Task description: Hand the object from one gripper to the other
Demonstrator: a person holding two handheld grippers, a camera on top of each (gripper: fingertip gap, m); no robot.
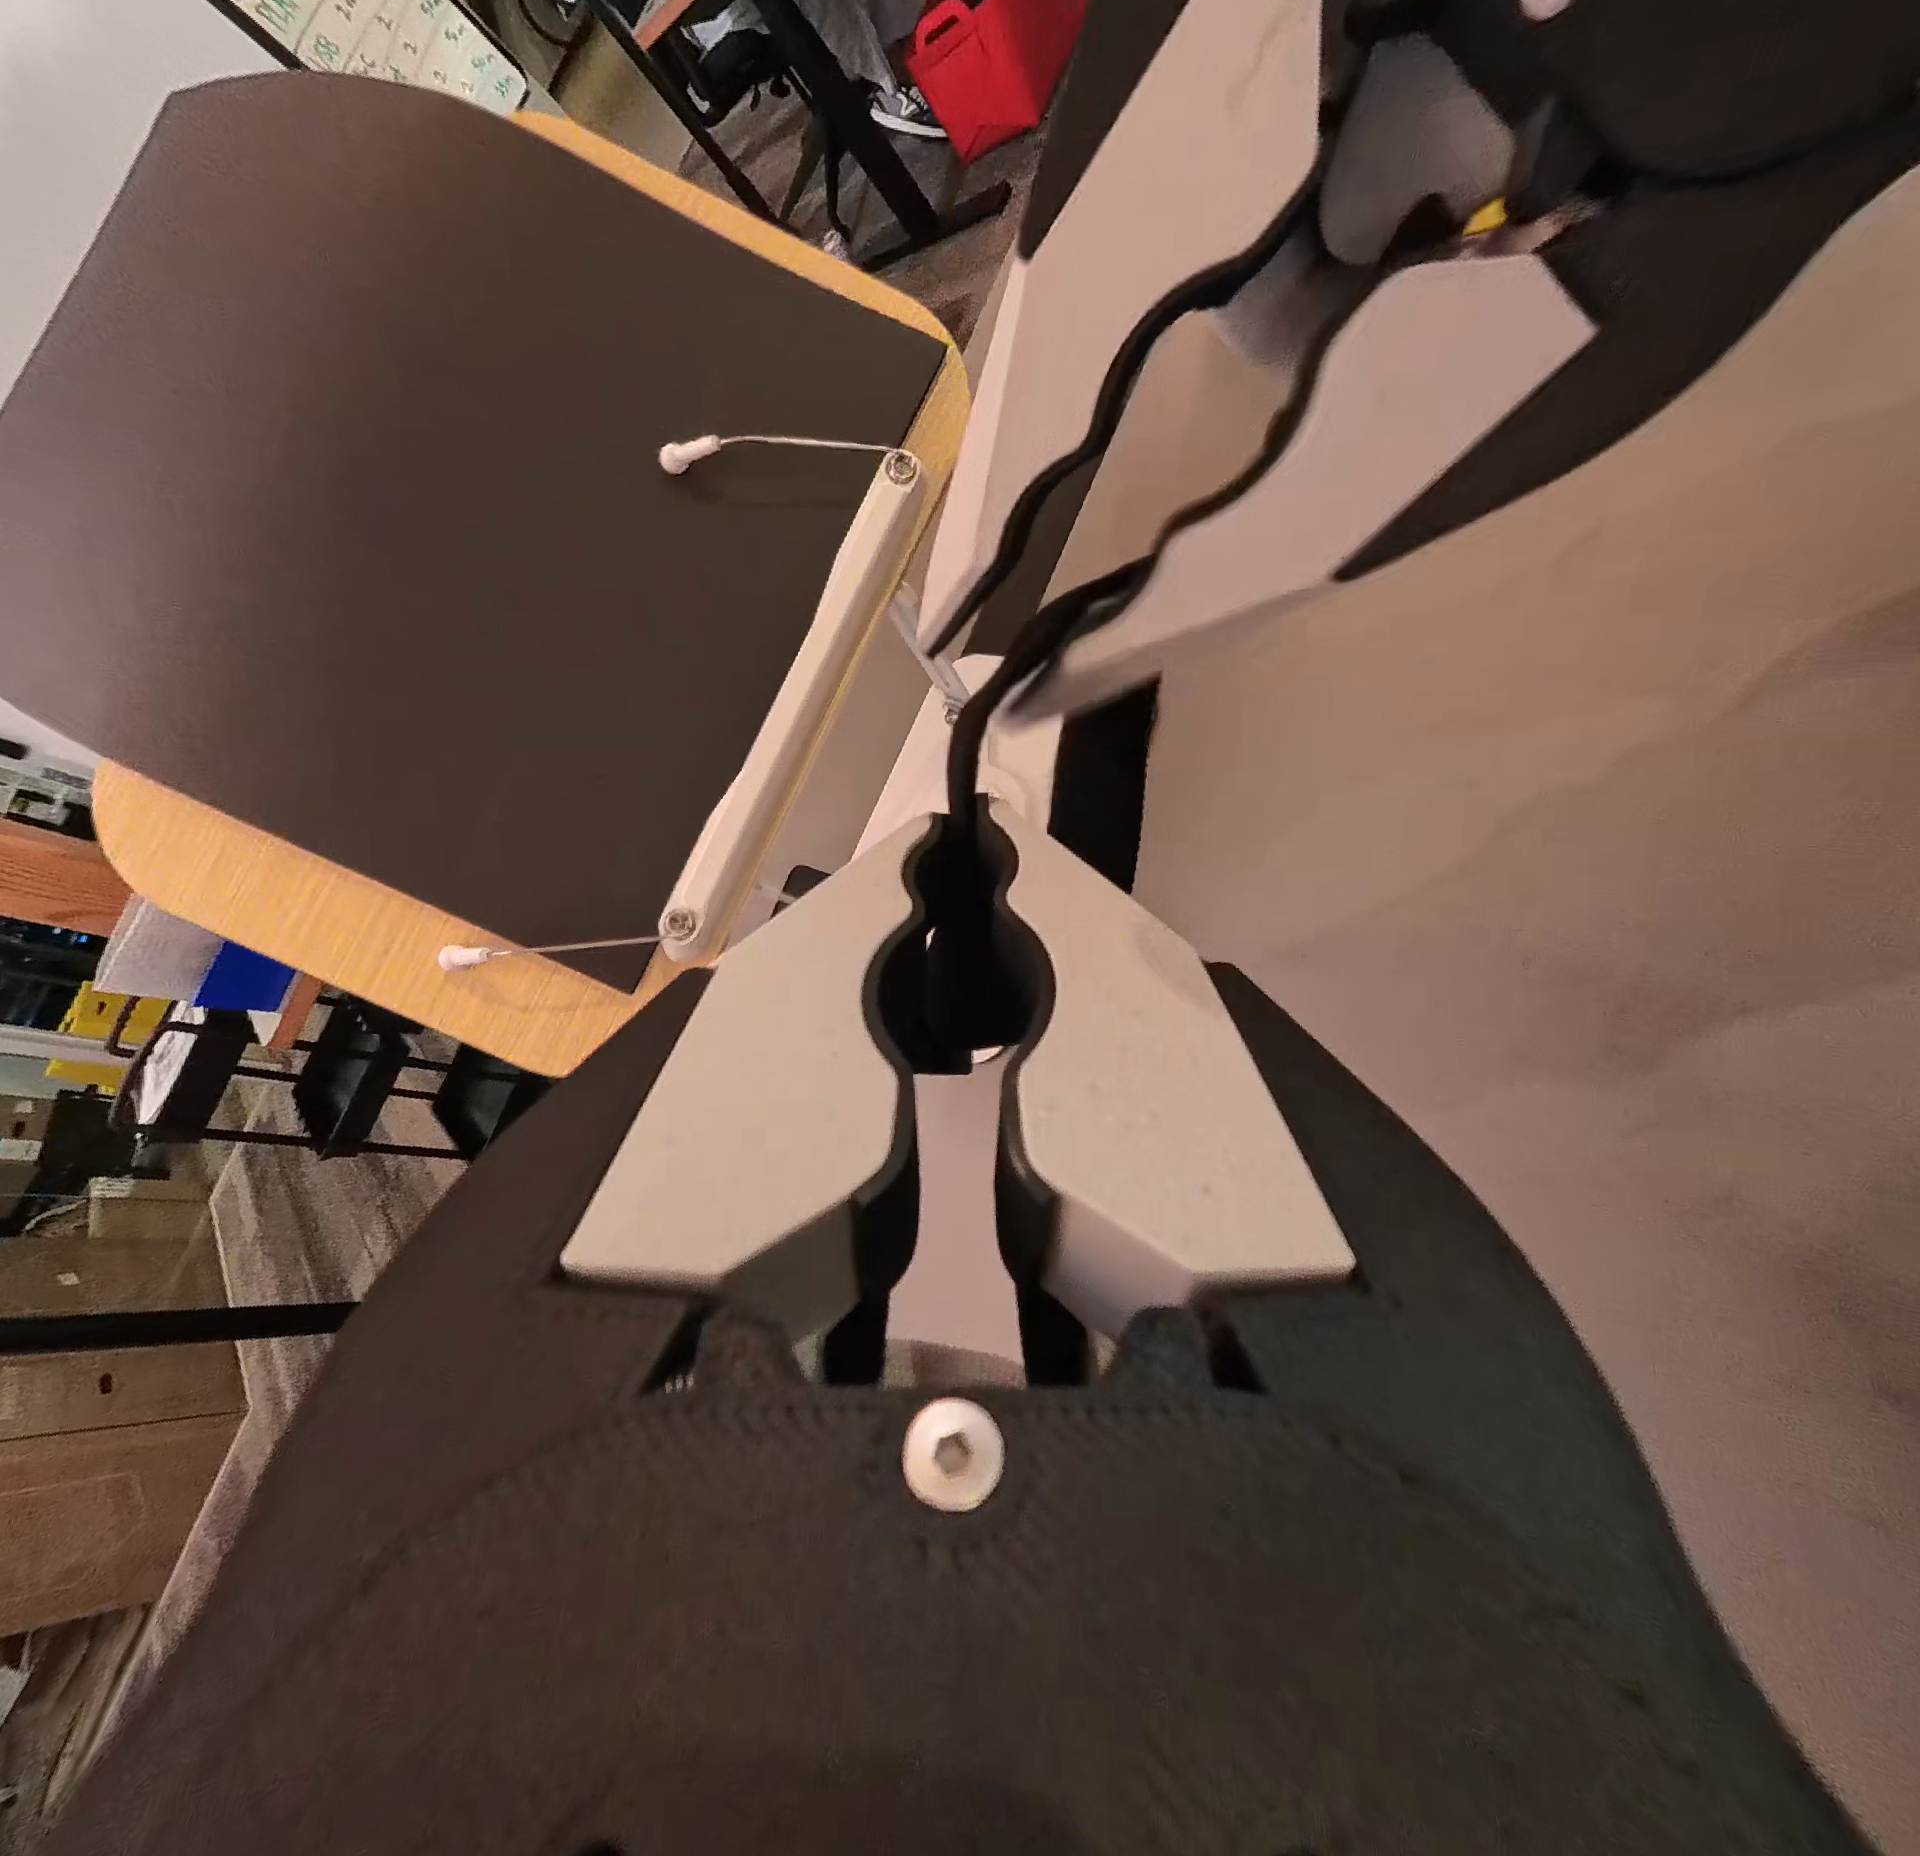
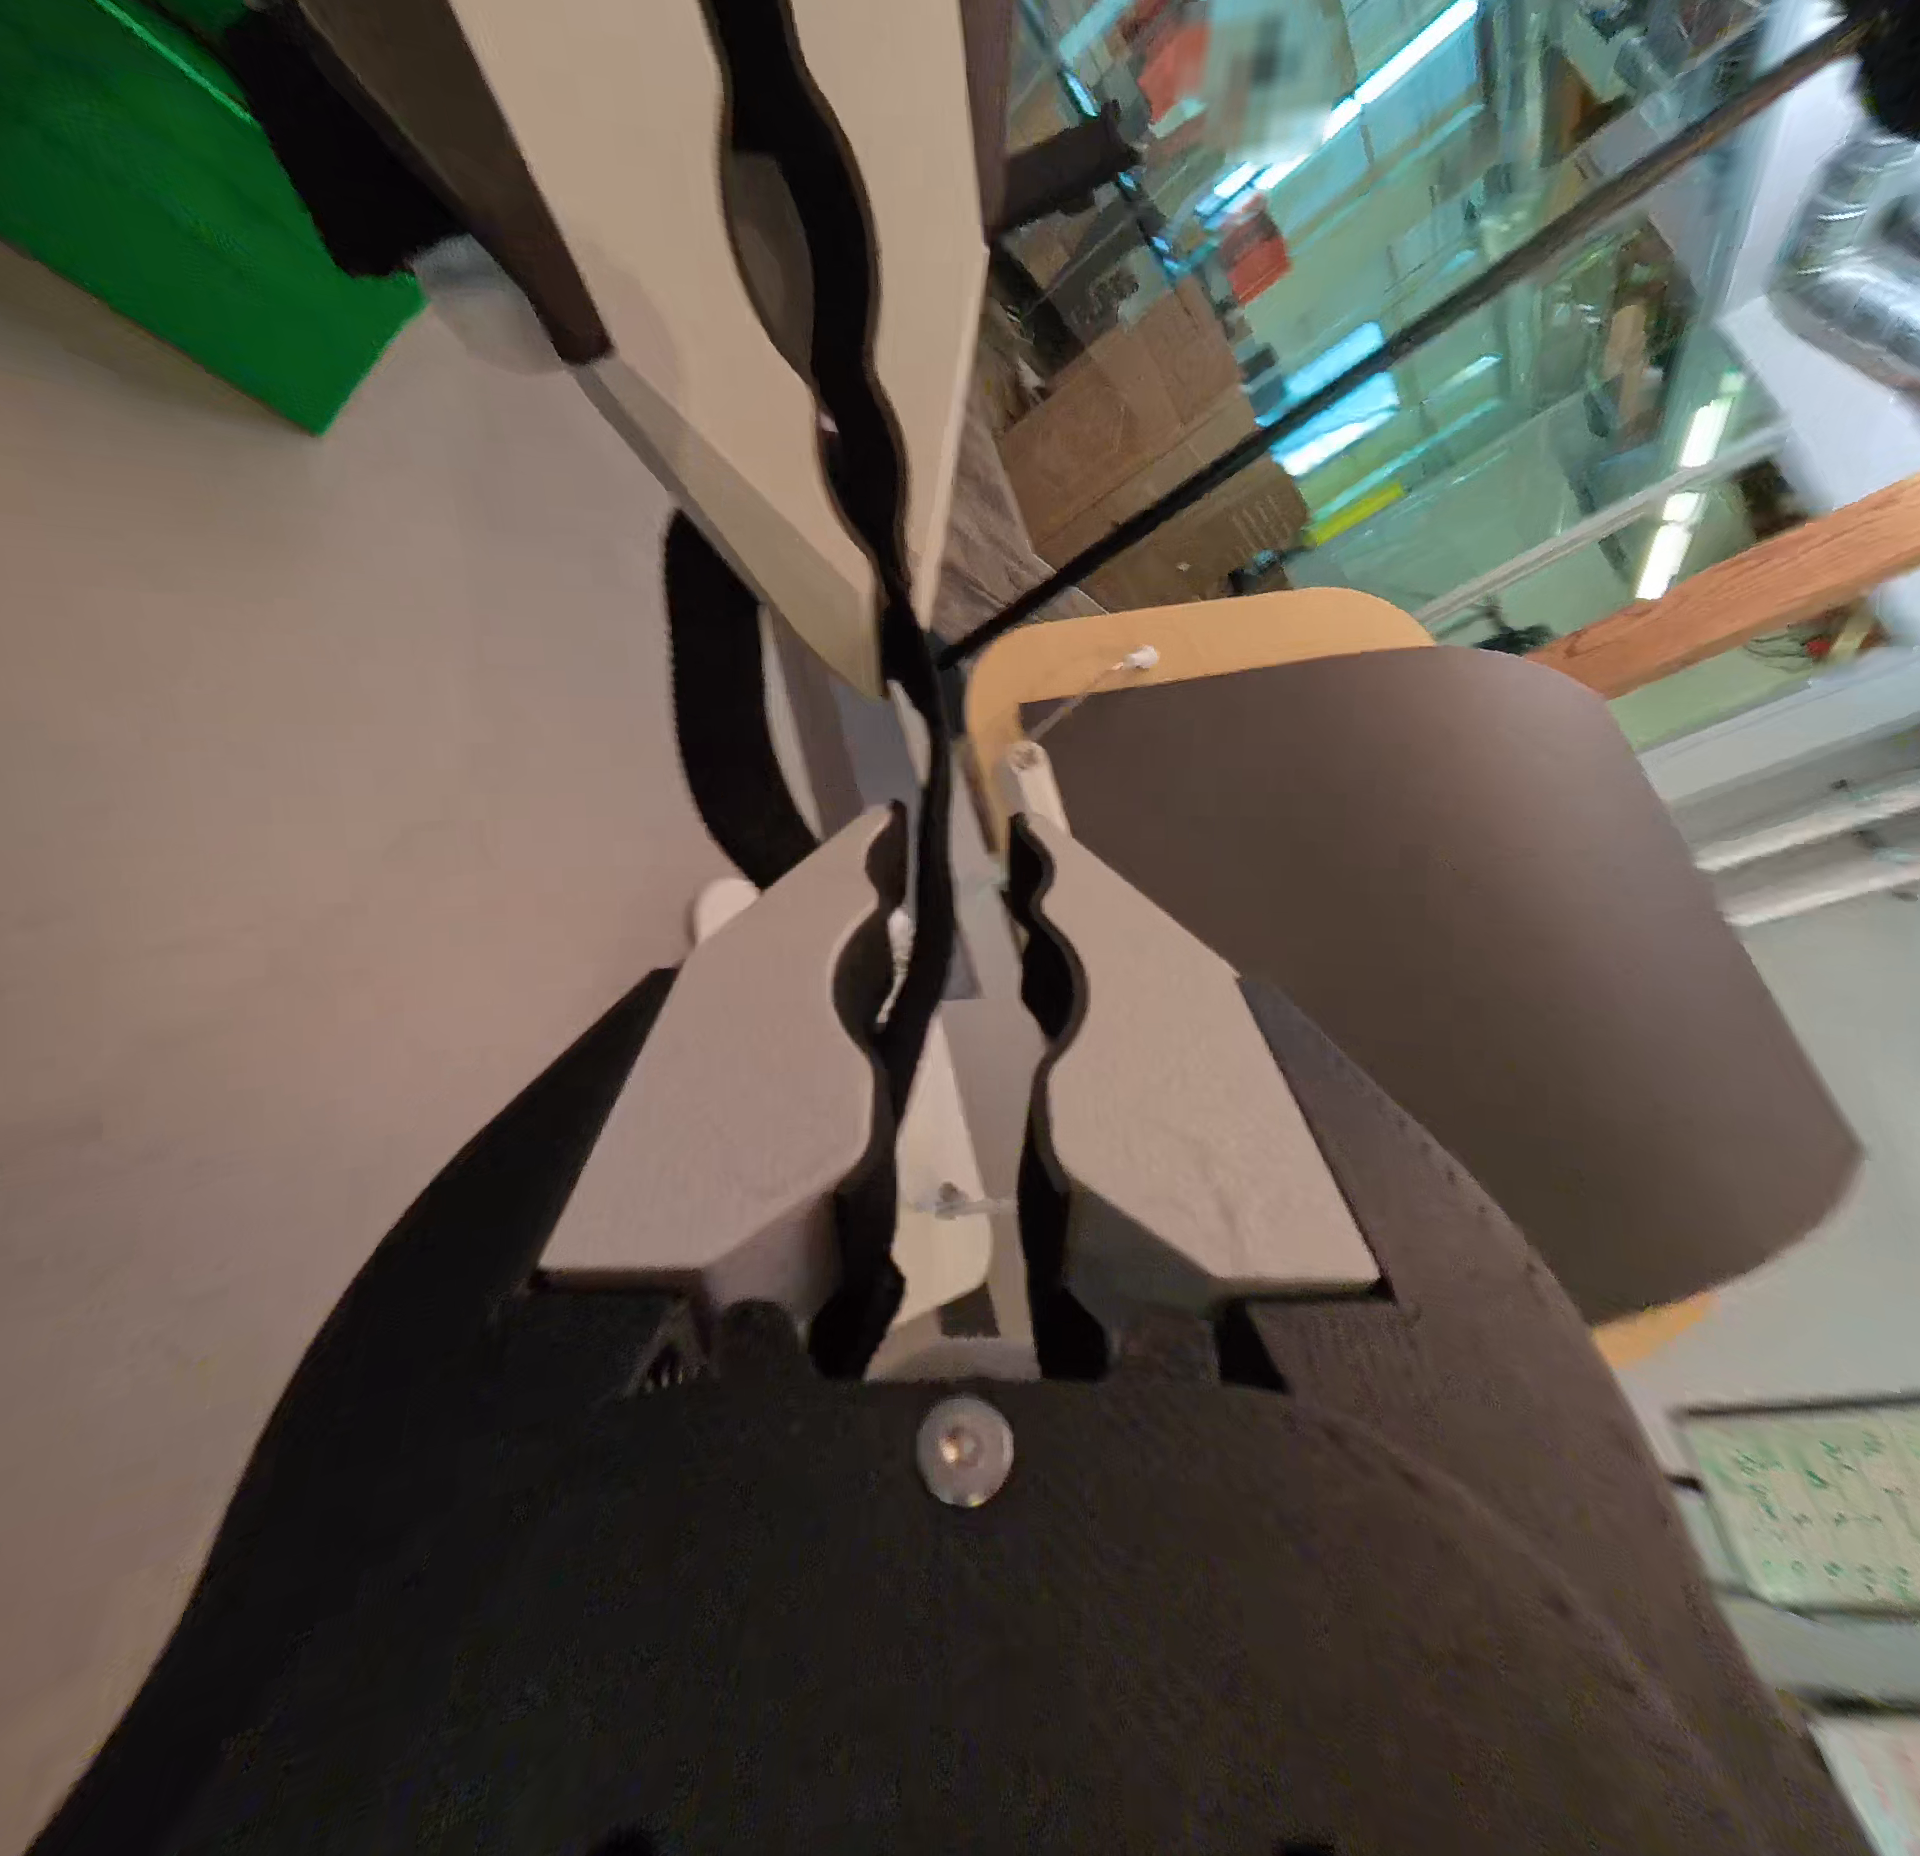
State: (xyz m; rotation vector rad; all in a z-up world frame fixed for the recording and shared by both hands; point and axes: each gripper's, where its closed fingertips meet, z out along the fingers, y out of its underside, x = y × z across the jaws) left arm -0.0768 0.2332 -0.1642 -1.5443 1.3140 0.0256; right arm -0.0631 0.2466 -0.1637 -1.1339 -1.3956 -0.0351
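The object is a thin black strap (image 1: pixel 966 767). My left gripper (image 1: pixel 964 830) is shut on it, and the strap fills the notch between its white fingers. The strap runs up to my right gripper (image 1: pixel 997 663), which comes in from the upper right, tip to tip with the left one. In the right wrist view my right gripper (image 2: pixel 956 830) has its jaws a little apart around the strap (image 2: pixel 930 933), which lies against its left finger. My left gripper (image 2: pixel 904 643) hangs from the top there, pinching the strap.
A wooden table (image 1: pixel 312 902) with a dark mat (image 1: pixel 416 507) stands to one side. A white bar (image 1: pixel 800 694) with wire hooks runs along its edge. A plain wall (image 1: pixel 1507 871) is close behind the grippers. Also in view are a green box (image 2: pixel 156 175), a red bag (image 1: pixel 997 50) and a glass partition (image 2: pixel 1455 248).
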